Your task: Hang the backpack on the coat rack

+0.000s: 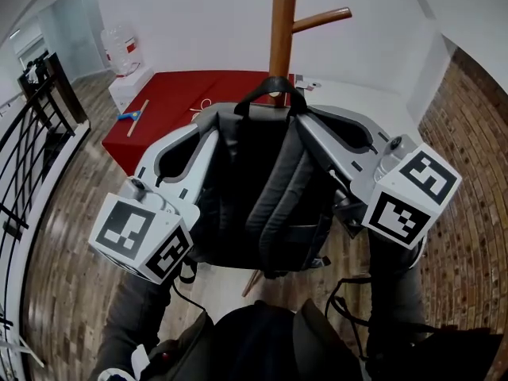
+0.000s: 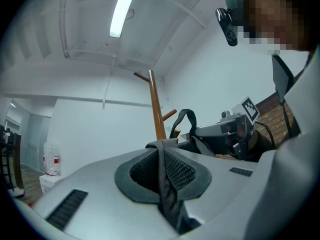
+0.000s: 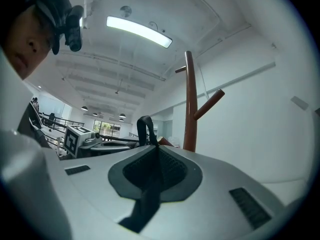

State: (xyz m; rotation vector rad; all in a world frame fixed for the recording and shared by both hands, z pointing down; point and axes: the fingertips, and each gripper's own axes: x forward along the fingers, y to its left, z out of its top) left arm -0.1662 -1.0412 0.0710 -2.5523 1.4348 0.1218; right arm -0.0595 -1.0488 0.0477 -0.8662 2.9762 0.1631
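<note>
The black backpack (image 1: 262,197) is in the middle of the frame, just in front of the wooden coat rack (image 1: 282,22). The left tongs (image 1: 198,137) and right tongs (image 1: 321,133) each pinch a strap (image 2: 167,184).

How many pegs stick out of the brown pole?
2: a short peg near the pole's top, a longer peg lower on its other side. More may be hidden.

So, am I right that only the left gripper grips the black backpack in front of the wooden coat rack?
Not only the left gripper: the right gripper also grips the black backpack by a strap, as the right gripper view shows.
</note>
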